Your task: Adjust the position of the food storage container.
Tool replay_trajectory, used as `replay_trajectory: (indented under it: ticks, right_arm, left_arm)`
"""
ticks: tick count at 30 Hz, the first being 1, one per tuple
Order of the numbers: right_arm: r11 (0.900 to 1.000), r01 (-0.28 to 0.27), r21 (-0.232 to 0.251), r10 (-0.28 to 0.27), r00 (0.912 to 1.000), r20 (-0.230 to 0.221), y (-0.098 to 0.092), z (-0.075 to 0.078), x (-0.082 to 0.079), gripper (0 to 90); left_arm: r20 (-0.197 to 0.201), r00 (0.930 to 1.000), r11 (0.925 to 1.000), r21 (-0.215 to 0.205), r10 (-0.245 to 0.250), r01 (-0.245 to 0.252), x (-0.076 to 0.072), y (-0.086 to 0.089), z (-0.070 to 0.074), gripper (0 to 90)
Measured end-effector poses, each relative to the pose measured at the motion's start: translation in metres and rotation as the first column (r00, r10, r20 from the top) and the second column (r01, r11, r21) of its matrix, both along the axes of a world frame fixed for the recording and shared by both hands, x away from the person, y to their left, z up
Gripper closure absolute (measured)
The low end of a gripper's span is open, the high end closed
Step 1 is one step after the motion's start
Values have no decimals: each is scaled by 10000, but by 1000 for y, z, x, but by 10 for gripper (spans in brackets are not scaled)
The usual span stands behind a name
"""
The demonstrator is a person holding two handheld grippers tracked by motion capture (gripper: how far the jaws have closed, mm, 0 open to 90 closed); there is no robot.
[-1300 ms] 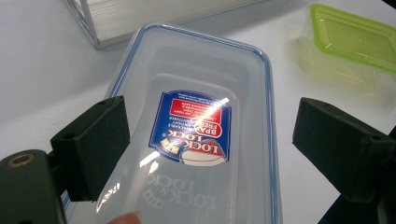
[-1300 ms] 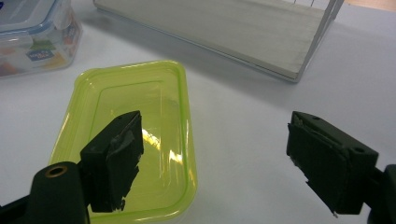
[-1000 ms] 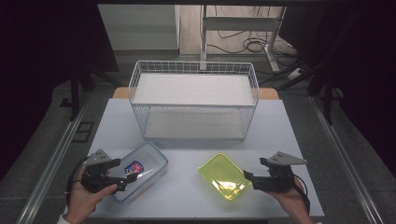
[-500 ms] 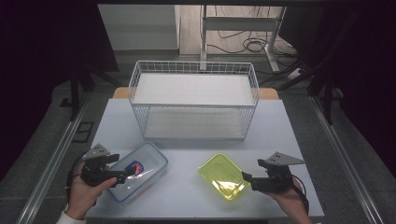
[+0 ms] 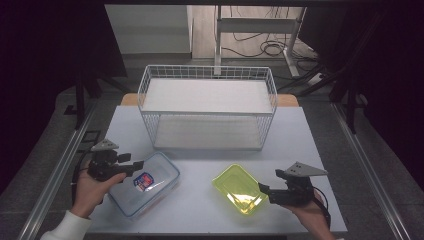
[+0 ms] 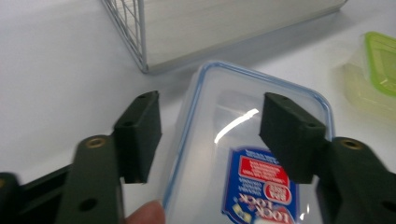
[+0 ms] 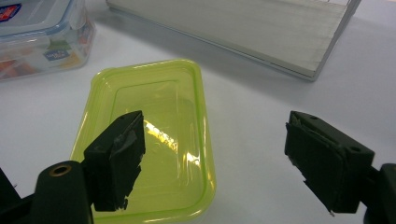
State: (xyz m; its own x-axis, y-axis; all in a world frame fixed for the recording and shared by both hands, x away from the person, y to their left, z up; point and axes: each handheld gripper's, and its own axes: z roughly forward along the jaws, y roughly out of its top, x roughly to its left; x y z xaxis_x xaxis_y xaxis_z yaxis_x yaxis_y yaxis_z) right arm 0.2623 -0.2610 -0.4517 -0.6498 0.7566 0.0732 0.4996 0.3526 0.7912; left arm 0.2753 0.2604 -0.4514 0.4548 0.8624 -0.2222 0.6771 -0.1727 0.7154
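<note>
Two claws, left claw (image 5: 131,163) closing over one clear box (image 5: 145,183), one green box (image 5: 239,188), one wire basket (image 5: 207,107)

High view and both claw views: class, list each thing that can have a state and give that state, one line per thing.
Clear box: lid on, flat on table, edge between left claw's jaws.
Green box: lid on, flat on table.
Wire basket: upright, nothing inside.
Left claw: has just been closing, not yet pressing.
Right claw: open, holding nothing.
</note>
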Motion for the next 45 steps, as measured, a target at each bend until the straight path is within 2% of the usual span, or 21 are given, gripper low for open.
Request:
replay_trajectory:
  ticks: [4,6,9,11,14,18,20,22,28,34,37,39,41,45]
  right_arm:
    - [10000,-21,-1,21,10000,-9,0,0,0,207]
    - [10000,-23,-5,23,10000,-5,0,0,-1,207]
    - [10000,-7,-17,7,10000,-22,0,0,-1,207]
    - [10000,-1,-14,1,10000,-44,0,0,0,207]
    - [10000,-4,-18,4,10000,-66,0,-1,0,207]
    - [10000,-10,-43,9,9999,-104,1,-2,0,207]
    - [10000,-16,-60,15,9999,-106,0,-2,1,207]
    - [10000,-11,-52,10,9999,-106,0,-3,1,207]
    - [10000,25,-69,-26,9999,-146,-1,-4,1,207]
    - [9999,-22,-129,19,9998,-206,1,-6,2,207]
    - [9999,-12,-132,9,9998,-219,1,-6,2,207]
    - [9999,5,-143,-8,9998,-223,1,-6,2,207]
    - [9999,6,-147,-9,9998,-197,0,-6,2,207]
    - [9999,52,-140,-55,9997,-221,-1,-7,3,207]
  left_arm:
    - [-246,9997,9998,219,3,2,14,1,0,434]
    - [-413,9991,9993,380,-39,55,20,1,-1,433]
    - [-608,9981,9992,396,-66,90,29,1,-5,428]
    - [-786,9969,9976,681,-85,139,38,1,-9,447]
    - [-1002,9948,9969,739,-187,262,47,1,-13,528]
    - [-1342,9895,9936,921,-533,660,59,-4,-18,759]
    - [-1438,9870,9921,914,-717,854,62,-7,-20,828]
    - [-1562,9838,9872,1181,-877,1067,65,-11,-23,872]
    - [-1565,9834,9850,1310,-916,1126,70,-19,-20,897]
    - [-1489,9818,9788,1496,-1177,1401,74,-35,-18,899]
    - [-1787,9745,9745,1535,-1357,1639,77,-41,-23,899]
    - [-2037,9659,9678,1609,-1596,1938,78,-47,-28,899]
    - [-2094,9601,9633,1541,-1854,2197,77,-55,-29,899]
    - [-2152,9454,9456,1627,-2448,2818,73,-72,-27,899]
